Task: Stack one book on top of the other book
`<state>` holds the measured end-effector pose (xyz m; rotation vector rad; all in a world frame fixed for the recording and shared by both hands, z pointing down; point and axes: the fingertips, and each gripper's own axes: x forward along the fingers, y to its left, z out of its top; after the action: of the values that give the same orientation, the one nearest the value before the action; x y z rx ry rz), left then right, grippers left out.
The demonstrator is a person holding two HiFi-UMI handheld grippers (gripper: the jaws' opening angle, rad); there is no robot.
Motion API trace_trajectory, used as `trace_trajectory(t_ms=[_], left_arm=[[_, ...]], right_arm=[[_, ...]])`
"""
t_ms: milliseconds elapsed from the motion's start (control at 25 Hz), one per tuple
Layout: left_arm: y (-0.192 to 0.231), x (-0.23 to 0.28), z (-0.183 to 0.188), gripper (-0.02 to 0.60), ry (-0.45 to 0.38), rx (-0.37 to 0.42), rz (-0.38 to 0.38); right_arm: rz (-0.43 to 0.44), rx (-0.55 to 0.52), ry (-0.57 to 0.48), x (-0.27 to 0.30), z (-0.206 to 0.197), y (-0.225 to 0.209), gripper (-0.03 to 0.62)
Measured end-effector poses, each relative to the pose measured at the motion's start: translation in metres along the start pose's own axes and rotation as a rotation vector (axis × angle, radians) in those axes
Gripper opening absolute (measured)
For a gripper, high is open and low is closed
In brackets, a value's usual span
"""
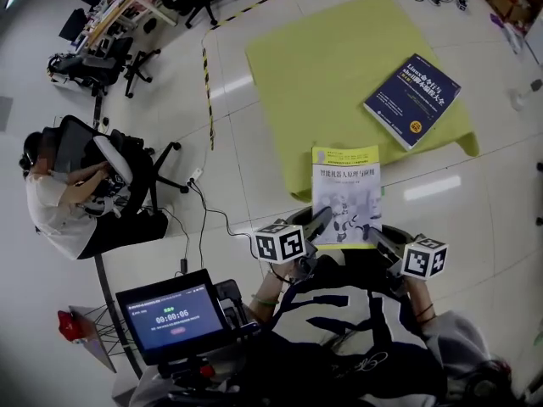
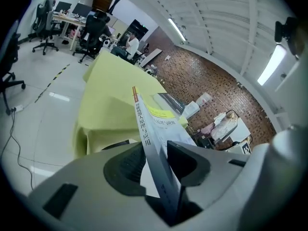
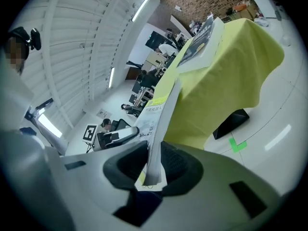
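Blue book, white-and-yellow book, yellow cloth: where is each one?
Blue book [image 1: 412, 100], head view, middle of its cover.
White-and-yellow book [image 1: 346, 195], head view, middle of its cover.
Yellow cloth [image 1: 322, 66], head view, bare middle of its top.

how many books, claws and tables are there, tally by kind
books: 2 (white-and-yellow book, dark blue book)
claws: 2 (left claw, right claw)
table under a yellow-green cloth: 1
total: 5
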<state>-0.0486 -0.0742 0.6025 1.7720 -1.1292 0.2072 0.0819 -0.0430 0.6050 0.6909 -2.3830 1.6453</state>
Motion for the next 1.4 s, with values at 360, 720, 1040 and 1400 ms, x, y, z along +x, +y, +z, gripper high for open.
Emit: trace_trajectory(t_ms=[360,720,1040,1400], left_arm=[[-0.032,-0.021,0.031,0.143,-0.043,0.095,-0.060],[-0.088,0.062,0.090,0.143,0.025,0.260,-0.183],[-0.120,0.158,0.148,0.143,0.110,0.333,-0.263],[-0.110,0.246,0.188,0.144,0.225,0.327,-0.266]], right_arm=[[-0.003,-0.066,-0.119,-0.017,0.022,0.034,0.084],[-0.124,-0.074,-0.304,-0.057,0.098,0.000,0.084],[-0.226,-0.048,-0.388,-0.076,0.182,-0.049,0.086],[-0.311,0.039,-0.414,-0.065,0.247,-0.103,0.086]])
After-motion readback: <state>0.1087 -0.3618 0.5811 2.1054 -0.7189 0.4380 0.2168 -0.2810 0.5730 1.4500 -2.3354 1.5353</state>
